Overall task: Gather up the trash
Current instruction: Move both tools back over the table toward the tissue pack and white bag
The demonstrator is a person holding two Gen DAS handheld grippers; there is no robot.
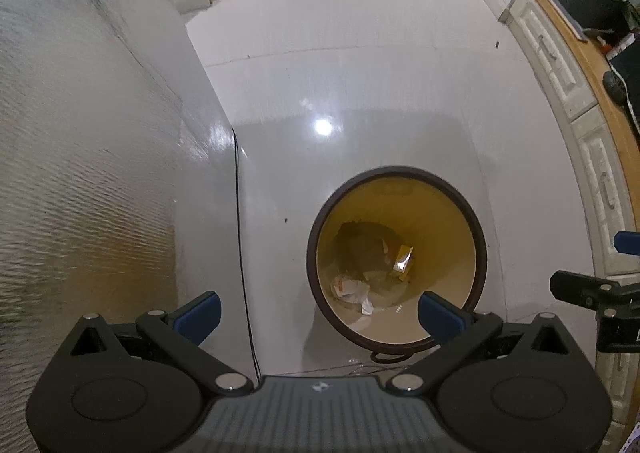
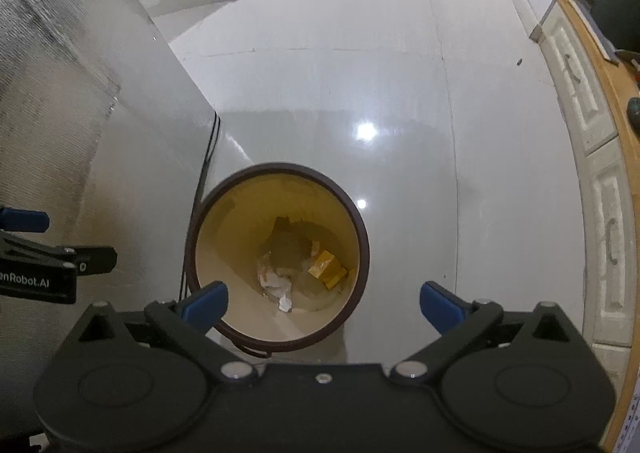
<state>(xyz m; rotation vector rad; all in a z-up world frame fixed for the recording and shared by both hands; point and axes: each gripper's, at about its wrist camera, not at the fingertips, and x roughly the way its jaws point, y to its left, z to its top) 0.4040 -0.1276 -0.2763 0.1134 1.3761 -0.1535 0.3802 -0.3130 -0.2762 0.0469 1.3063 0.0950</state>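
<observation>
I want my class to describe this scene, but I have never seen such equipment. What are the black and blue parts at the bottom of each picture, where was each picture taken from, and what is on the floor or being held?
Each picture comes from a camera mounted on a hand-held gripper, looking forward along its two blue-tipped fingers. One shows the left gripper, the other the right gripper; each also appears at the edge of the other's view. Both stand open and hold nothing. Below them, on a shiny pale floor, stands a round bin with a dark rim and yellowish inside. In it lie crumpled white paper and a yellow packet. A cabinet with drawers runs along the right.
</observation>
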